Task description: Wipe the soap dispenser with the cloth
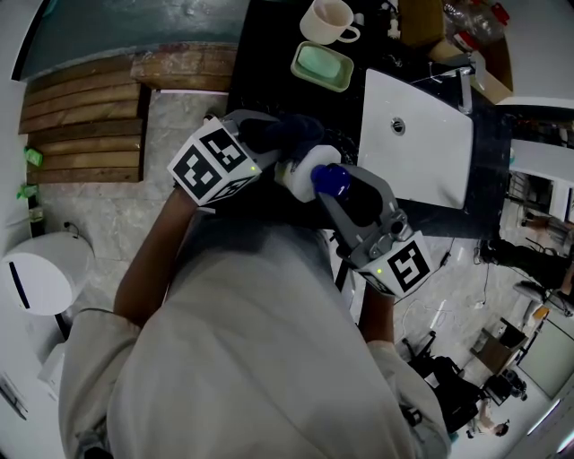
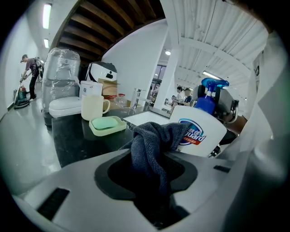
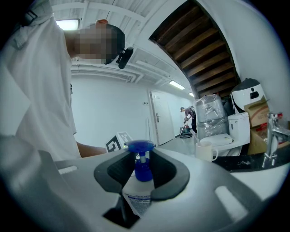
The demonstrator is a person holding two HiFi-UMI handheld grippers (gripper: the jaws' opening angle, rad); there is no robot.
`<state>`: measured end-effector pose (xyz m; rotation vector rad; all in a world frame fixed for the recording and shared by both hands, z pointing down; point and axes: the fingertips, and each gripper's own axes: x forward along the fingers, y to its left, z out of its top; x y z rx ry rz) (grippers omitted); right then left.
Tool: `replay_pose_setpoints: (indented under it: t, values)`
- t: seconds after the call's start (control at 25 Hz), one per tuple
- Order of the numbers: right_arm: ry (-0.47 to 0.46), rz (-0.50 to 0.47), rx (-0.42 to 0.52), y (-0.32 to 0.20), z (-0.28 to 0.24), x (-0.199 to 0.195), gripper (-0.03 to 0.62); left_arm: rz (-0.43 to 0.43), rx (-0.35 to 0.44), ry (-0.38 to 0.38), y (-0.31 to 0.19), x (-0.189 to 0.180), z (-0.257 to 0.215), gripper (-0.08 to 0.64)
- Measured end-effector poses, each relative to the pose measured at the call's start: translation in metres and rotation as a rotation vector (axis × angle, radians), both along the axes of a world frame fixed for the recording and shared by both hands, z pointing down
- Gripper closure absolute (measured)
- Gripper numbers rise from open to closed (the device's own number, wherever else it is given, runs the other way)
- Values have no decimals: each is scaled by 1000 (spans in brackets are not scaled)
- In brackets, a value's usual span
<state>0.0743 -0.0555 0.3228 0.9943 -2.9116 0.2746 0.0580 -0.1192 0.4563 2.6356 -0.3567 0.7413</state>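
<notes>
The soap dispenser [image 1: 302, 170] is a white bottle with a blue pump top [image 1: 330, 179], held above the black counter's near edge. My right gripper [image 1: 345, 190] is shut on it; in the right gripper view the bottle [image 3: 137, 199] sits between the pads with the pump [image 3: 141, 164] sticking up. My left gripper [image 1: 273, 143] is shut on a dark blue-grey cloth [image 1: 280, 133]. In the left gripper view the cloth [image 2: 152, 145] bunches out of the left gripper [image 2: 152, 171] and presses against the labelled side of the bottle [image 2: 204, 131].
On the black counter [image 1: 269, 54] stand a cream mug [image 1: 328, 21], a green soap dish [image 1: 322, 65], a white sink [image 1: 421, 139] with a faucet [image 3: 272, 136], and a cardboard box [image 1: 421, 20]. Wooden planks [image 1: 85, 116] lie at the left. A person [image 2: 31, 74] mops far off.
</notes>
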Motion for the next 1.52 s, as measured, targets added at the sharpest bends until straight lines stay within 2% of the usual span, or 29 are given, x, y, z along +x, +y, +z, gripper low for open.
replay_pose_setpoints:
  t: [0.2,0.36,0.6,0.8,1.0,1.28,1.52]
  values:
    - [-38,3,27,-5,-12,-5,509,-12,-20,-8,1,-3,8,415]
    - [-2,-10,18,0,-3,-2,509,-18,-37,-20,3,-6,17,415]
    - [-39,3,45,-6,-15,-9,509,-31,-51,-9,6,-9,21,415]
    - [30,-4,25,1,1,-3,510,-44,-33,-1,6,-10,20,414]
    - [45,9,27,1,-1,-4,512,-97,-38,44,4,-14,12,414]
    - [25,-10,-4,2,-1,-5,511,-187,-58,154,-2,-22,-7,414]
    - [34,-3,-2,1,0,-3,469,-254,-39,234,-7,-33,-27,414]
